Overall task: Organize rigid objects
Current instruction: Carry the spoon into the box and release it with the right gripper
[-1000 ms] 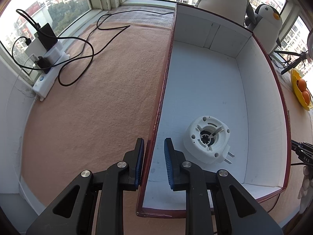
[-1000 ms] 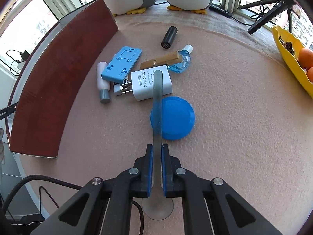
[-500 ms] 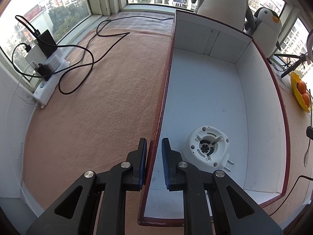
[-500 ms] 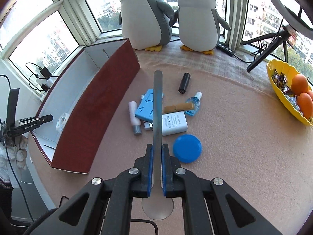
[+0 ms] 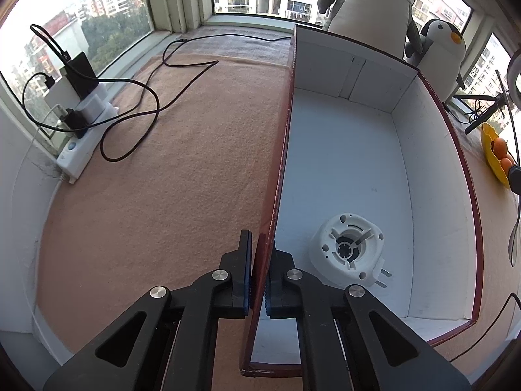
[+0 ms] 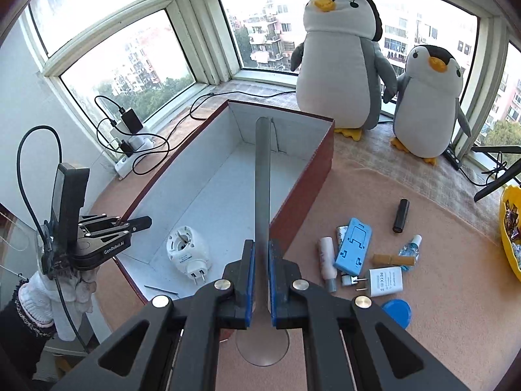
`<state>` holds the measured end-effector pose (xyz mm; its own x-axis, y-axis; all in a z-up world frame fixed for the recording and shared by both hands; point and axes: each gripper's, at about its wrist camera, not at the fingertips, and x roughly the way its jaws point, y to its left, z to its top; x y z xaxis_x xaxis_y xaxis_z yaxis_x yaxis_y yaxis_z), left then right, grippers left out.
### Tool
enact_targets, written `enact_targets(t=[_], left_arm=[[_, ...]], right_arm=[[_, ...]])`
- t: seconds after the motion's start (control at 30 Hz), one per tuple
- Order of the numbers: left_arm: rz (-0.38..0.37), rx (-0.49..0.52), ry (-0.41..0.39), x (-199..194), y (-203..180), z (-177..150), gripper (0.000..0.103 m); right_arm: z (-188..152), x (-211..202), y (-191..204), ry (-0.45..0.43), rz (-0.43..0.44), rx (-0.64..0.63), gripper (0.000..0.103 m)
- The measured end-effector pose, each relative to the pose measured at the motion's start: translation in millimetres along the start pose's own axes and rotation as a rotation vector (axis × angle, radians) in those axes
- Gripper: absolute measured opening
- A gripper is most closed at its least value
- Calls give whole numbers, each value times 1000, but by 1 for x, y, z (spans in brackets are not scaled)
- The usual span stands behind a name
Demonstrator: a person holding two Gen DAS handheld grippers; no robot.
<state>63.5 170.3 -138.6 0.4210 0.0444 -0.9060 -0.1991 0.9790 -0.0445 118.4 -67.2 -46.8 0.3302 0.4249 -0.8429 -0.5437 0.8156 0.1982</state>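
Since the earlier frame, left gripper point(image 5: 259, 280) has clenched on the box point(image 5: 283, 150) wall; right gripper point(image 6: 259, 277), risen, grasps the metal spoon point(image 6: 262, 176) above the box, ready for dropping inside.

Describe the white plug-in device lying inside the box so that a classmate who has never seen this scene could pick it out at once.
Find the long box, dark red outside and white inside, in front of the two plush penguins. On its floor at the near end lies the white plug-in device. It is rounded, with two metal prongs, and it is the only item in the box; the other white charger is flat and lies outside on the mat.
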Motion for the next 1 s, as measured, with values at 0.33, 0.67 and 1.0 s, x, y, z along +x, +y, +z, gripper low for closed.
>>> enact_targets(t=[0.33,0.67,1.0], left_arm=[[-4,3,-18,-1,1,-2,5],[3,9,-22,-2,-1,-2,5],[6,9,-20,-2,-2,-2,5]], right_arm=[[27,24,37,16,15,-51,7],[45,56,52,53,-10,-70,7],[49,71,47,69,-9,-58,17]])
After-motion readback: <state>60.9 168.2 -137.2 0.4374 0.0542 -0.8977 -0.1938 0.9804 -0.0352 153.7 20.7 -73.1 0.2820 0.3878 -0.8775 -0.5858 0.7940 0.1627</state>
